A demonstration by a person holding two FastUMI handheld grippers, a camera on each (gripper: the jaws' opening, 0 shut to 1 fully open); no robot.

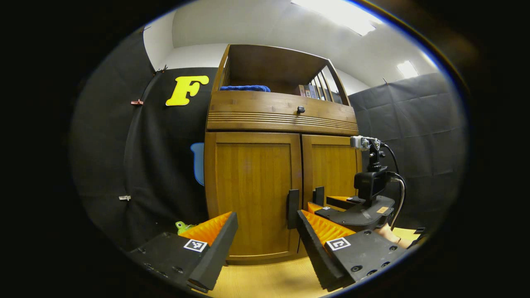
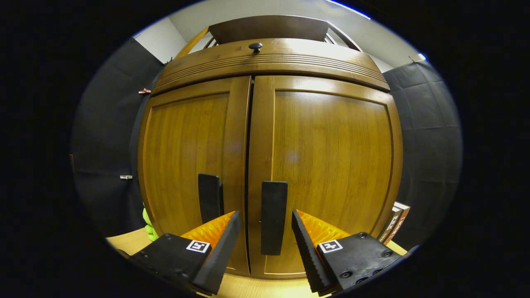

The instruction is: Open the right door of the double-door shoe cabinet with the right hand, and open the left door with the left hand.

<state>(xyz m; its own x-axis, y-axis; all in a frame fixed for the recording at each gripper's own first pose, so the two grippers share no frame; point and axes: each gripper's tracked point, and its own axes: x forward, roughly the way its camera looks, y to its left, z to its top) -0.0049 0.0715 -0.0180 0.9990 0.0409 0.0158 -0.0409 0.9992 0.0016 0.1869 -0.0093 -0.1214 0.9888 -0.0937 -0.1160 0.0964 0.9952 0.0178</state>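
Both doors of the wooden shoe cabinet are closed. The right gripper sits right up at it, fingers spread wide on either side of the right door's black handle, not touching it. The left gripper hangs farther back with its fingers apart, lined up near the left door's handle. Can't make out any readable writing.

Bright overhead light, sharp focus, strong fisheye bend.
Glowing white ceiling panels blow out at upper right; the brown wooden double-door cabinet bulges, its lower edge shadowed.
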